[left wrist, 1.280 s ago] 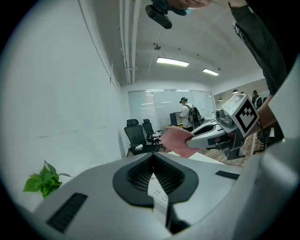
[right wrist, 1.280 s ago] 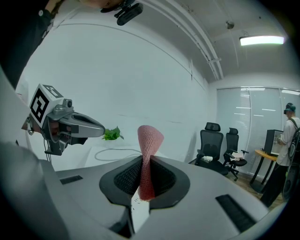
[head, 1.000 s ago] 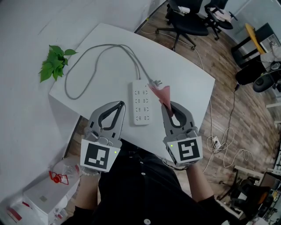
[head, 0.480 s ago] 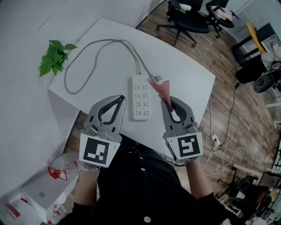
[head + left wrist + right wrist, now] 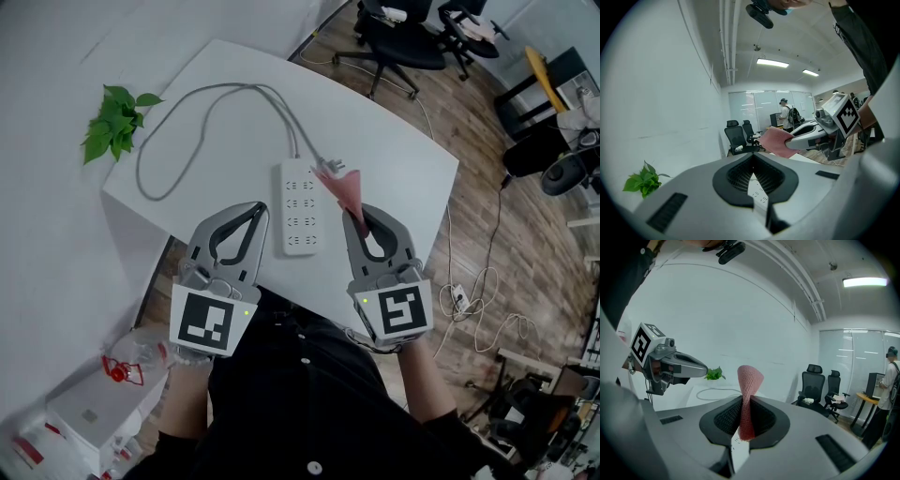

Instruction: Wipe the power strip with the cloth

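**Head view.** A white rectangular plastic power strip (image 5: 298,208) lies flat in the lower middle of the white table (image 5: 394,155), one short end toward the person. Its grey cord (image 5: 187,98) loops toward the upper left of the frame, where a small green leafy plant (image 5: 112,131) stands. The right tool (image 5: 356,216) hangs just right of the strip, its jaws clamped on a pink woven cloth (image 5: 341,187). The cloth's free end fans out over the strip's right edge, near the cord end; whether it touches the strip cannot be told. The left tool (image 5: 255,221) hangs just left of the strip, jaws together and holding nothing.

**Right gripper view.** The cloth (image 5: 749,380) rises as a twisted fold from between the closed jaws.

**Left gripper view.** The jaw tips meet. Part of the power strip (image 5: 757,190) shows through the opening behind them, and the cloth (image 5: 776,140) shows at centre right.

**Step in hand.** The cloth appears secured and carried to the strip, but wiping seems not yet begun.

**Next move.** The right tool would likely need to descend until the loose end of the cloth lies flat on the socket face, and then draw along the strip's length. Since the strip looks light and rests free on the table, the left tool may have to press or brace it against sliding.
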